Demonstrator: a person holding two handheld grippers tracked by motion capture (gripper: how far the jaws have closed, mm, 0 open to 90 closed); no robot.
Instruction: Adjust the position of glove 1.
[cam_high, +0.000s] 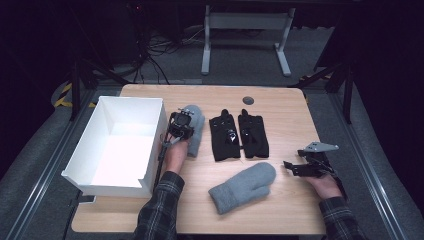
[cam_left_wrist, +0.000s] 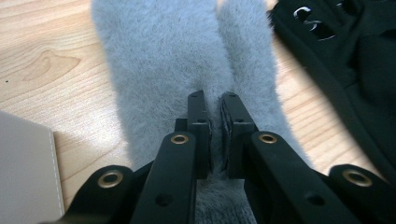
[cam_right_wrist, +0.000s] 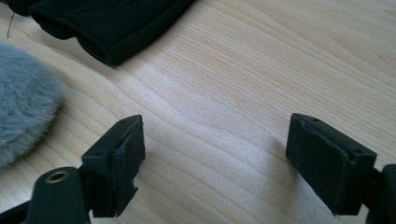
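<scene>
the mitten (cam_left_wrist: 187, 60) pinched between the left gripper (cam_left_wrist: 214, 105)'s black jaws is fuzzy pale grey. just beside it lie black gloves (cam_high: 238, 134) with small white marks. a second grey mitten (cam_high: 243, 187) lies near the black right gripper (cam_right_wrist: 215, 154), on light woodgrain table (cam_right_wrist: 243, 79). white box (cam_high: 112, 145); plaid sleeves (cam_high: 159, 210).

White box (cam_high: 150, 107), black gloves (cam_high: 239, 135), second grey mitten (cam_high: 243, 187) on table (cam_high: 285, 105)
</scene>
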